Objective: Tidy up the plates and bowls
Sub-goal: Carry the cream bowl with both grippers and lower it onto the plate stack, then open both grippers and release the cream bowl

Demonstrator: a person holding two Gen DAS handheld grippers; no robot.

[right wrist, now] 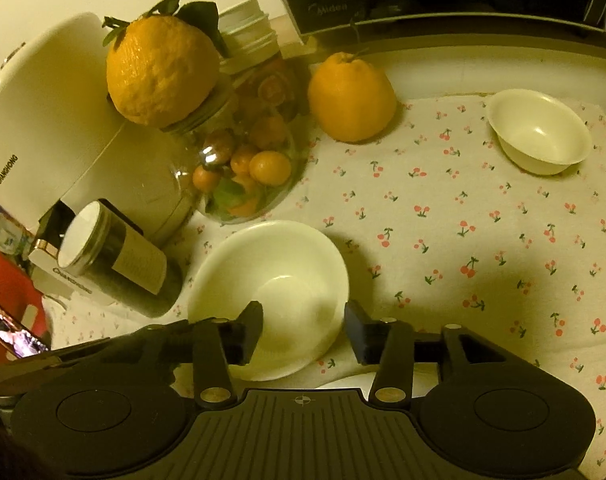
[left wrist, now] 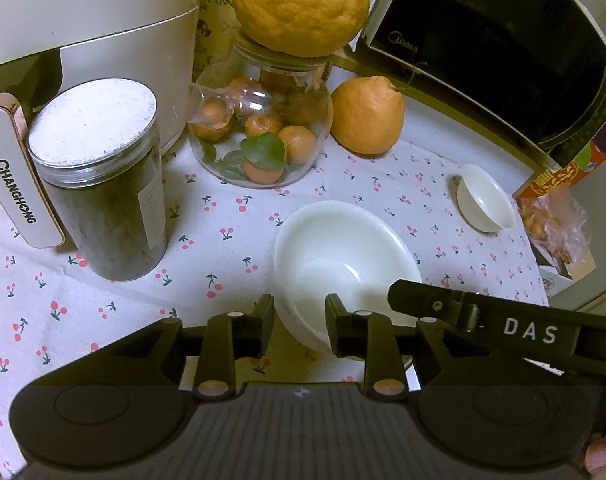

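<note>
Left wrist view: "CHANGHONG" runs in dark letters down the handle of the white appliance at nine o'clock. "Midea" is printed faintly on the dark microwave at one o'clock. White letters "DAS" mark the black body of the right gripper, which reaches in from four o'clock. The label on the dark canister and the print on the orange packet at three o'clock are too blurred to read.

The large white bowl is plain, glossy and deep, standing upright on the cherry-print cloth just below centre. The left gripper straddles the bowl's near rim, one finger outside and one inside, jaws parted and not pressing on the wall. A small white bowl sits well apart at three o'clock. A glass jar of small oranges stands at twelve o'clock with a big orange on top and another orange beside it.

Right wrist view: "CHANGHONG" shows twice on the appliance at nine o'clock, and "Midea" on the microwave at twelve. The canister label stays unreadable.

The large white bowl lies just below centre, its right rim between the spread jaws of the right gripper, with clear gaps on both sides. The small white bowl stands upright at two o'clock.
</note>
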